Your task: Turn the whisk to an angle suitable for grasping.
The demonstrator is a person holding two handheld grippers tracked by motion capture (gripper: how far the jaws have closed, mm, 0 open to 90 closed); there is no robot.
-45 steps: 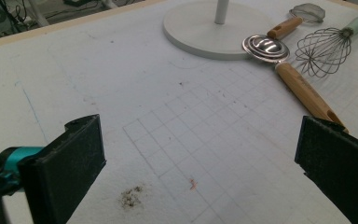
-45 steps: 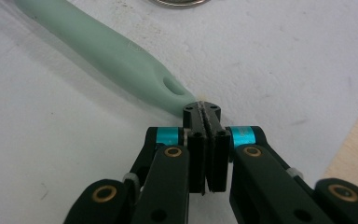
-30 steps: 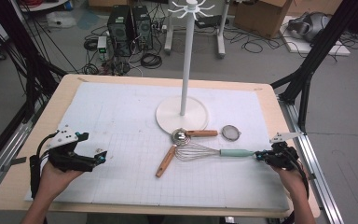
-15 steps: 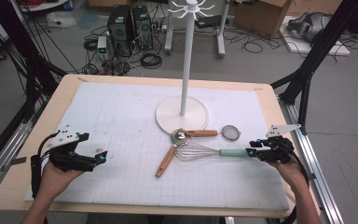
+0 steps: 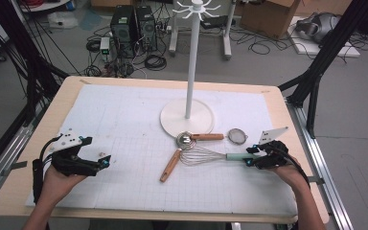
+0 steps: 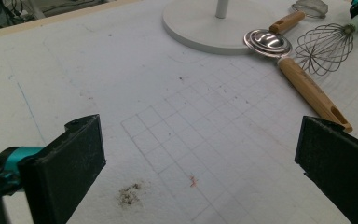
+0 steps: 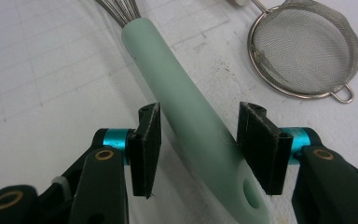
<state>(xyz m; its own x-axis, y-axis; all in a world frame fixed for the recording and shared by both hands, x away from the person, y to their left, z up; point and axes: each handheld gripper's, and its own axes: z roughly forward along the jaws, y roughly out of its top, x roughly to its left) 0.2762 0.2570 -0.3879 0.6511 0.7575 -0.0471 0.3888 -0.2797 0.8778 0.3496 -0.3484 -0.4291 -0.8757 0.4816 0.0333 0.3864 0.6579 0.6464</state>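
Right gripper [image 7: 198, 144] astride whisk handle [image 7: 191, 121]

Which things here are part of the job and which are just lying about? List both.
In the job: whisk, its mint handle between the right gripper's open jaws, which have just been opening.

Lying about: wooden-handled scoop, wooden-handled utensil, small strainer, white hook stand, left gripper.
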